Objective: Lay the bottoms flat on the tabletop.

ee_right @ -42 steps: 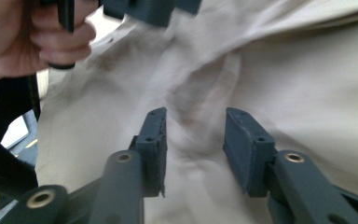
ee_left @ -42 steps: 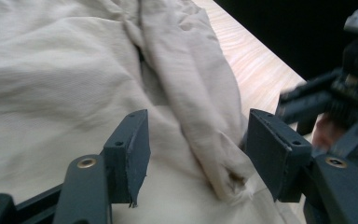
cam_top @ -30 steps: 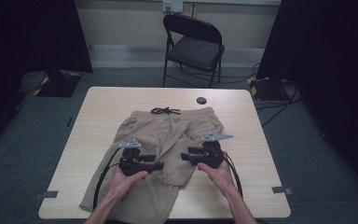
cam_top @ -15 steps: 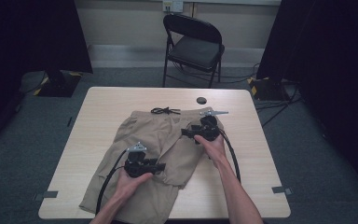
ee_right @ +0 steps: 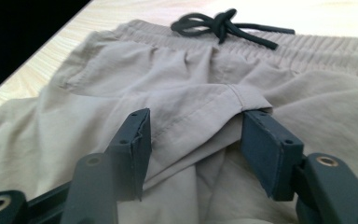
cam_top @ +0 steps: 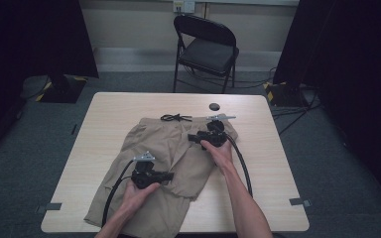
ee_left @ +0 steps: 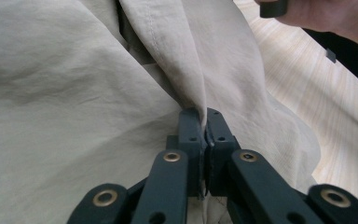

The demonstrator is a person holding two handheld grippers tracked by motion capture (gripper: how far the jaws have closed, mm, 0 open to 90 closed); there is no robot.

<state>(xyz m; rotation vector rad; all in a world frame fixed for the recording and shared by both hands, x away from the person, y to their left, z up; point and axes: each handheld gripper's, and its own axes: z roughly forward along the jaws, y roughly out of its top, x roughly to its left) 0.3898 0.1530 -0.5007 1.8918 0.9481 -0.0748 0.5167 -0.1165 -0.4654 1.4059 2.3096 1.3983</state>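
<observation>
Beige shorts (cam_top: 154,144) lie flat on the wooden table (cam_top: 278,163), waistband at the far side with a black drawstring bow (cam_top: 176,118). My left gripper (cam_top: 169,175) sits over the crotch area near the front and is shut on a raised fold of the shorts (ee_left: 74,93), pinched between its jaws (ee_left: 205,122). My right gripper (cam_top: 191,138) hovers just below the waistband, open. Between its spread jaws (ee_right: 193,140) lies a folded hem corner of the shorts (ee_right: 177,79), with the drawstring bow (ee_right: 221,23) beyond.
A small black round object (cam_top: 214,106) rests on the table past the waistband. A folding chair (cam_top: 206,47) stands behind the table. Tape marks (cam_top: 297,202) sit near the table's front corners. The right hand (ee_left: 326,14) shows in the left gripper view.
My right gripper has moved away from me, from beside the left gripper up toward the waistband. The left gripper has stayed nearly in place on the fabric.
</observation>
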